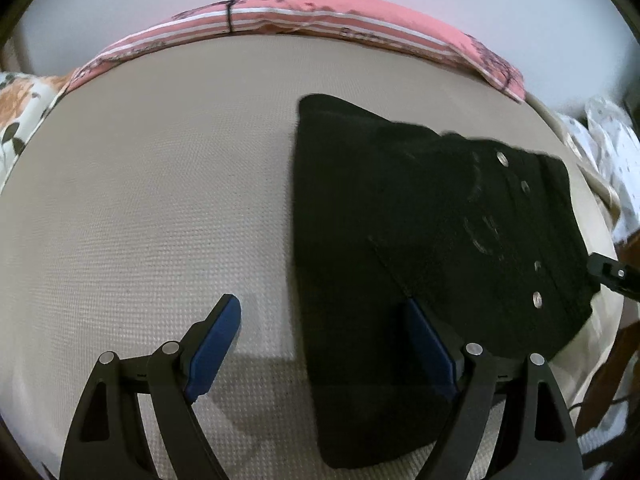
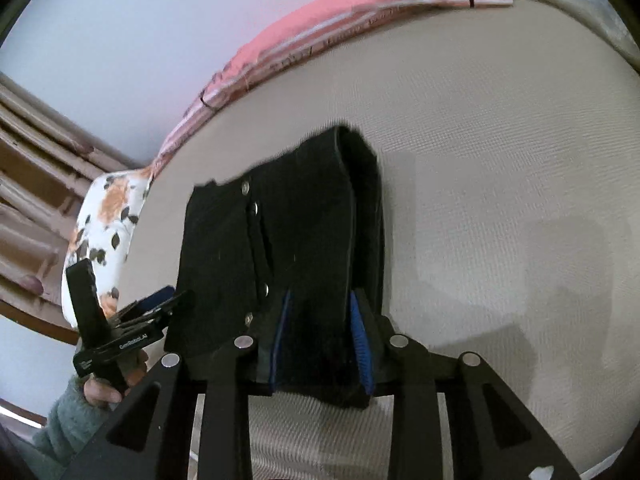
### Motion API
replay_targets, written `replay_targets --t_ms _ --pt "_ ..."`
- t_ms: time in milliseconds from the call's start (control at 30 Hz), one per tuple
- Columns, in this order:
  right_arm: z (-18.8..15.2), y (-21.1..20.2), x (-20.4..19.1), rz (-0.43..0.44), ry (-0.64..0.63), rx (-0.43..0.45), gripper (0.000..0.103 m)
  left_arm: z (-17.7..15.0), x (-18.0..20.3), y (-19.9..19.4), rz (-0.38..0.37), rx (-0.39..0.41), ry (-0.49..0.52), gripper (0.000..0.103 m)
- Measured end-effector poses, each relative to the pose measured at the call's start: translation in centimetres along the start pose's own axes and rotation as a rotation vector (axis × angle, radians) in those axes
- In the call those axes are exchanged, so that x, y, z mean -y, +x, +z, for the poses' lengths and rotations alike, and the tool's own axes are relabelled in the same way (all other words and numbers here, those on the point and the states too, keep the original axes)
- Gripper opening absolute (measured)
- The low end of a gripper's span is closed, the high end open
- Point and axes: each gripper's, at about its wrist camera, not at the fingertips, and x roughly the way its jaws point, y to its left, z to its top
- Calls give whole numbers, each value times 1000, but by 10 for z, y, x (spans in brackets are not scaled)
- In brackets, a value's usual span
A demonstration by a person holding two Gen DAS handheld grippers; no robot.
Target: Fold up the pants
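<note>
Black pants (image 1: pixel 420 220) already reduced to a compact multi-layer bundle on the beige mattress (image 1: pixel 160 200), lying toward its right-hand edge in the left wrist view, well apart from the pink striped bedding (image 1: pixel 320 20) along the far edge. Snap buttons (image 1: pixel 502 157) showing in a row on the top layer; doubled layers plain in the right wrist view, where a thick rolled fold edge (image 2: pixel 360 168) stands up at the far end. Judged late in the task: lengthwise and crosswise folds look made, bundle roughly rectangular. Right gripper (image 2: pixel 320 336) pinching the near end of the bundle, blue pads (image 2: pixel 360 336) pressed against cloth on both sides, that end lifted slightly off the mattress and blurred at the far corner. Left gripper (image 1: pixel 324 344) spread wide, holding nothing, one finger over bare mattress, the other over the near left edge of the bundle; whether that finger touches cloth, cannot tell. Same left gripper seen from the side in the right wrist view (image 2: pixel 132 320), just beside the bundle's left edge, gripped by a hand in a grey-green sleeve (image 2: pixel 72 412). Floral pillow (image 2: pixel 108 232) beyond it at the mattress corner. Left to do, by judgement: set down or lay over the pinched end, release, flatten and square the edges. Risk: loose top layer sliding open on release.
</note>
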Motion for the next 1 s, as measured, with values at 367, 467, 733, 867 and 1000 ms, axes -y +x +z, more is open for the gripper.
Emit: replay_targets --t_ms 367,467,733,867,1000 --pt "-23 -5 0 -75 -22 -12 11 -15 16 -5 48 -7 60 84" --pt "-24 -1 5 -64 -7 -18 11 -16 19 -2 64 -7 65 84" --pt "-25 -3 11 -38 25 -21 15 -18 24 -4 88 2 73 84" --pt "-21 -7 8 -45 8 -25 21 -16 23 -8 80 6 80 84" --pt "-15 -11 2 -109 -30 -16 34 -9 17 -19 52 27 62 84"
